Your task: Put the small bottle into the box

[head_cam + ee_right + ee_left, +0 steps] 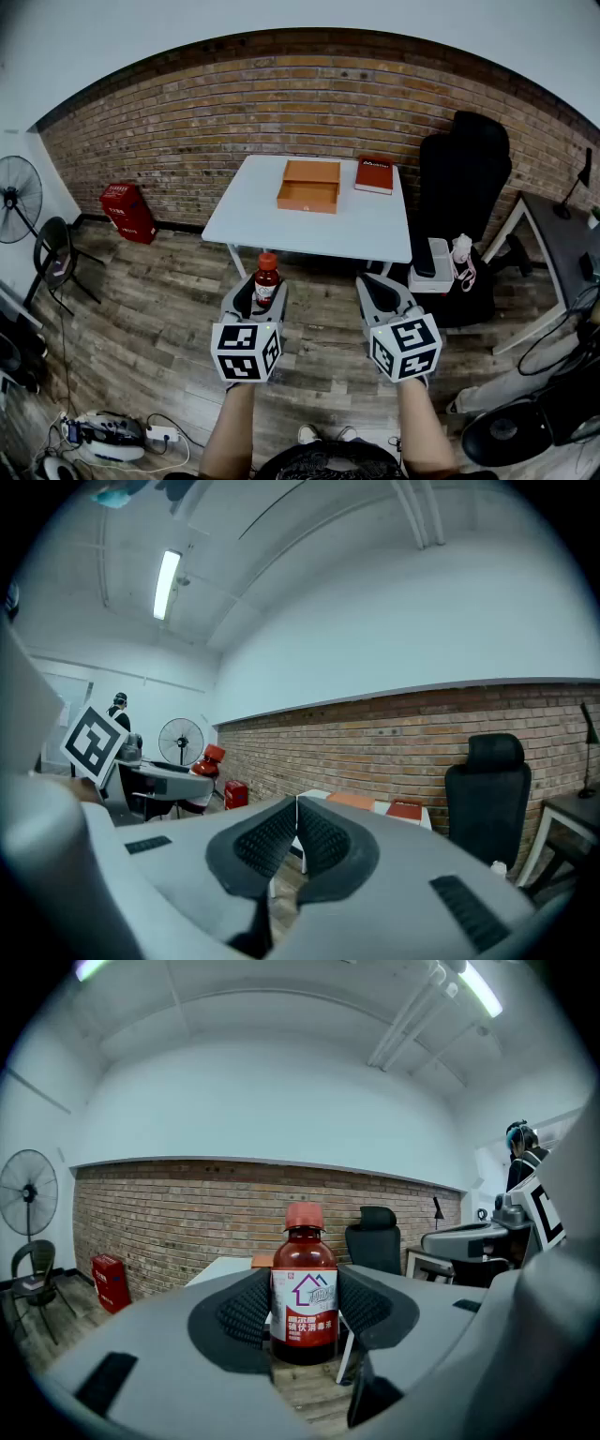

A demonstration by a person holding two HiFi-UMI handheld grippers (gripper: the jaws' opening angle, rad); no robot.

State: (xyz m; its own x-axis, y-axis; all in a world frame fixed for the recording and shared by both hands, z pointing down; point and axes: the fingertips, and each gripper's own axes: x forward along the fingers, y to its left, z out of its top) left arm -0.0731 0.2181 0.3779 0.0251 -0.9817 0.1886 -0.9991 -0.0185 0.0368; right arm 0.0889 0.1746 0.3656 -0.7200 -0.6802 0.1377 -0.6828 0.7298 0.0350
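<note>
A small brown bottle (pixel 303 1299) with a red cap and a white-and-red label stands upright between the ribbed pads of my left gripper (pixel 303 1314), which is shut on it. In the head view the bottle (pixel 266 278) rises from the left gripper (pixel 262 292), held over the wood floor in front of the white table (pixel 253 208). The open orange box (pixel 309 185) lies on that table, well ahead of both grippers. My right gripper (pixel 381 291) is shut with nothing in it, its pads (pixel 277 840) touching.
A red book (pixel 374 174) lies right of the box on the table. A black office chair (pixel 461 178) and a grey desk (pixel 562 236) stand at the right. A red container (pixel 128 212) and a fan (pixel 19 197) are at the left. Cables and a power strip (pixel 122 435) lie on the floor.
</note>
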